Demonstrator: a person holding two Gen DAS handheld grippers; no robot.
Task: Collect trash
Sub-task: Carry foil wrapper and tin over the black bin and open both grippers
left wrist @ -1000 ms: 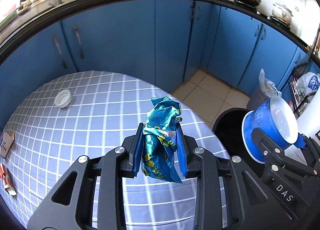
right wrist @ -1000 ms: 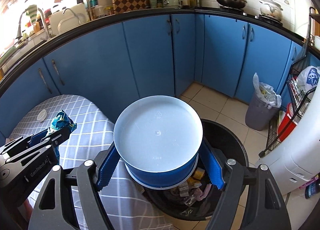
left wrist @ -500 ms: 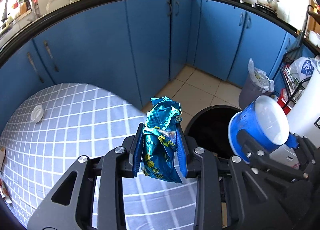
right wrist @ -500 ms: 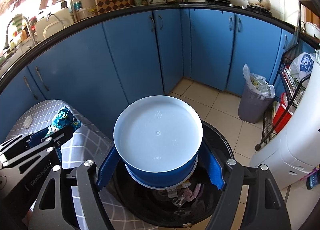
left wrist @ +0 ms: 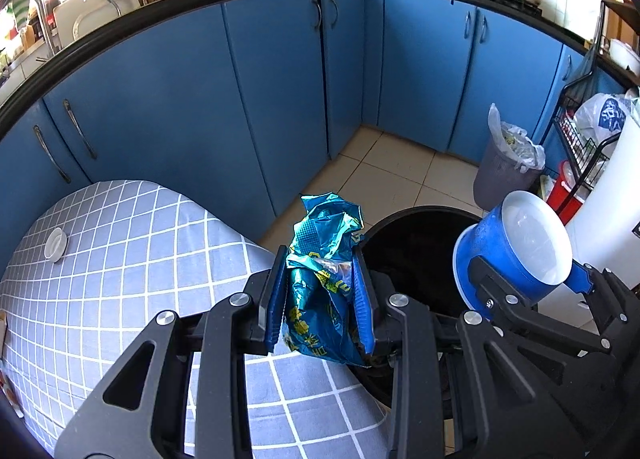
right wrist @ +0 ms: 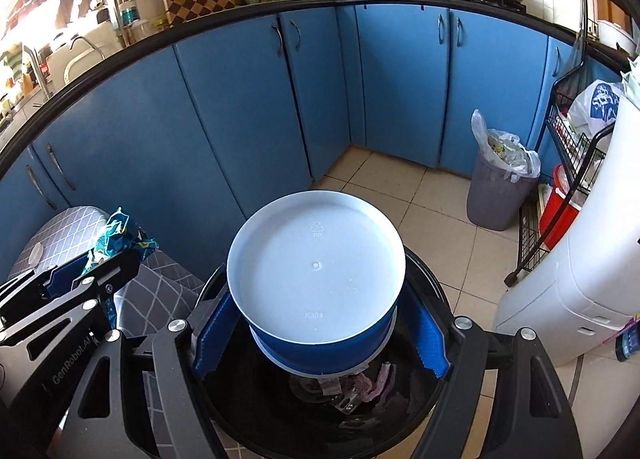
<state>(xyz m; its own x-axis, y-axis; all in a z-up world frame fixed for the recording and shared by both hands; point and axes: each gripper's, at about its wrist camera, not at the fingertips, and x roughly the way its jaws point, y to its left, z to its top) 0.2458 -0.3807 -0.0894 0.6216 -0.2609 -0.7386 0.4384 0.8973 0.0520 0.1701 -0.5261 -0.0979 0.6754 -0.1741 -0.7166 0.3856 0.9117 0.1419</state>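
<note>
Blue cabinet doors [left wrist: 280, 107] line the kitchen corner behind a strip of bare tiled floor [right wrist: 432, 195]. Nearer in, a counter under a grey checked cloth [left wrist: 132, 259] ends at a rounded edge just beside the rim of a black trash bin [right wrist: 436, 291]; in the left wrist view the cloth edge and the bin rim nearly meet. The bin mouth lies open, with scraps visible at its bottom. A white bottle cap [left wrist: 56, 245] sits on the cloth, well apart from both tools. A grey lined wastebasket [right wrist: 500, 187] stands by the far cabinets.

Left tool [left wrist: 320, 301]: clenched on a crumpled teal foil wrapper [left wrist: 324, 259]. The wrapper stands roughly upright, long axis vertical, its crushed top rising above the pads and its lower end hanging below them. It is held over the counter's edge, next to the bin rim.

Right tool [right wrist: 320, 333]: clamped on the side walls of a blue plastic tub [right wrist: 316, 275]. The tub's white base faces the camera, so its axis runs along the fingers. It is held directly above the open bin.
</note>
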